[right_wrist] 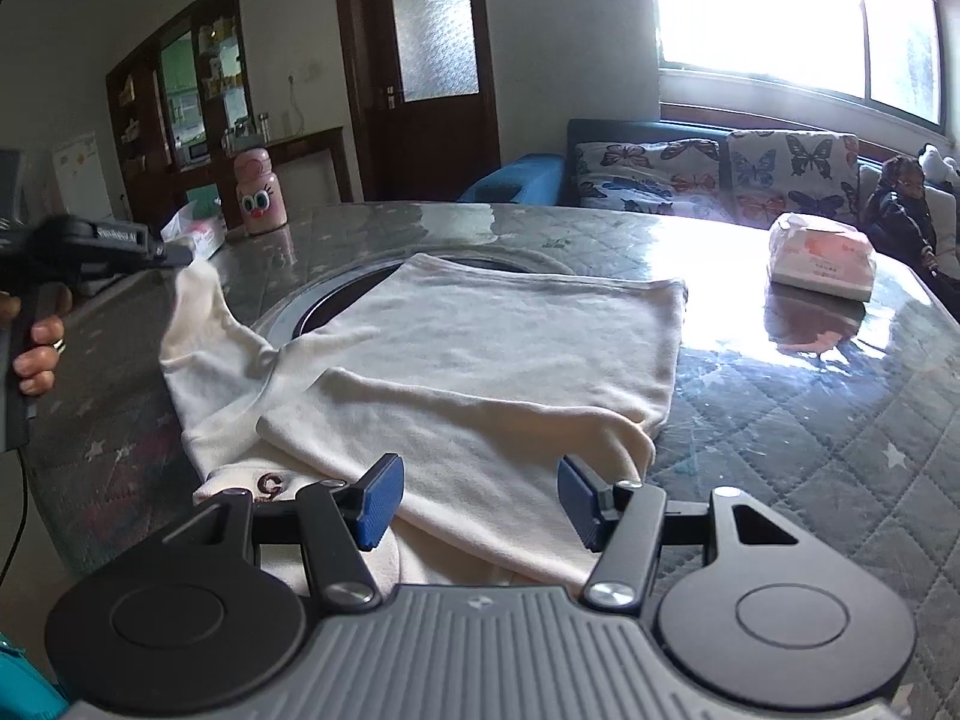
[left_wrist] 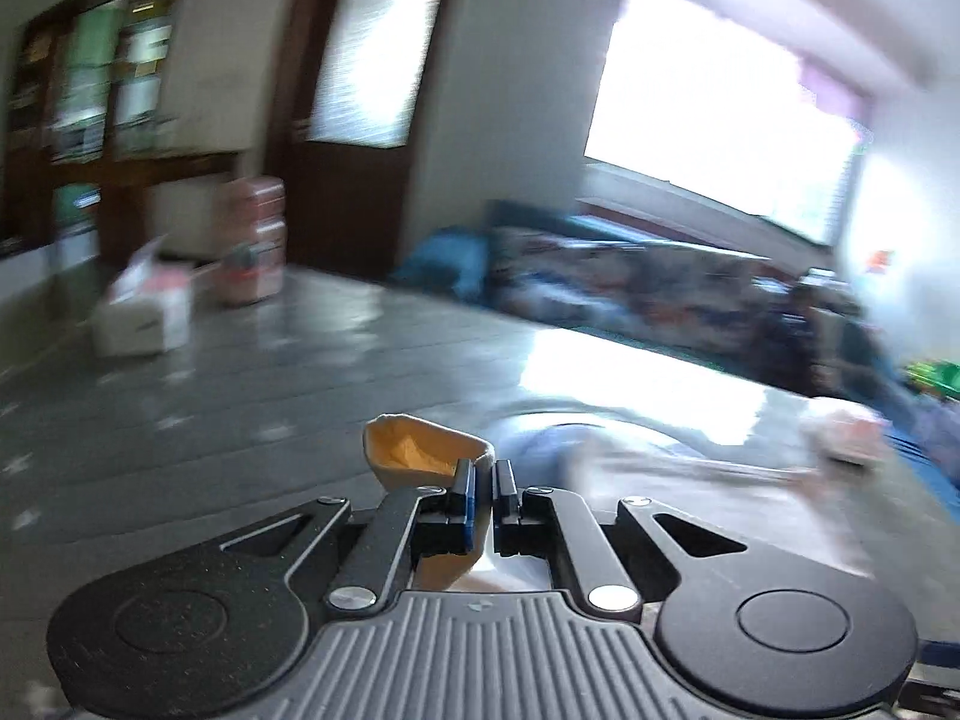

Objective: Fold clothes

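A cream shirt (right_wrist: 480, 348) lies partly folded on the grey table (right_wrist: 810, 420). My left gripper (right_wrist: 180, 255) is at the table's left side, shut on the shirt's sleeve end and lifting it. In the blurred left wrist view the left gripper (left_wrist: 485, 498) pinches cream cloth (left_wrist: 420, 450) between its blue pads. My right gripper (right_wrist: 480, 498) is open and empty, just above the near edge of the shirt.
A wrapped tissue pack (right_wrist: 822, 261) lies at the table's far right. A pink bottle (right_wrist: 259, 192) and a white box (right_wrist: 195, 228) stand at the far left. A sofa with butterfly cushions (right_wrist: 720, 171) is behind the table.
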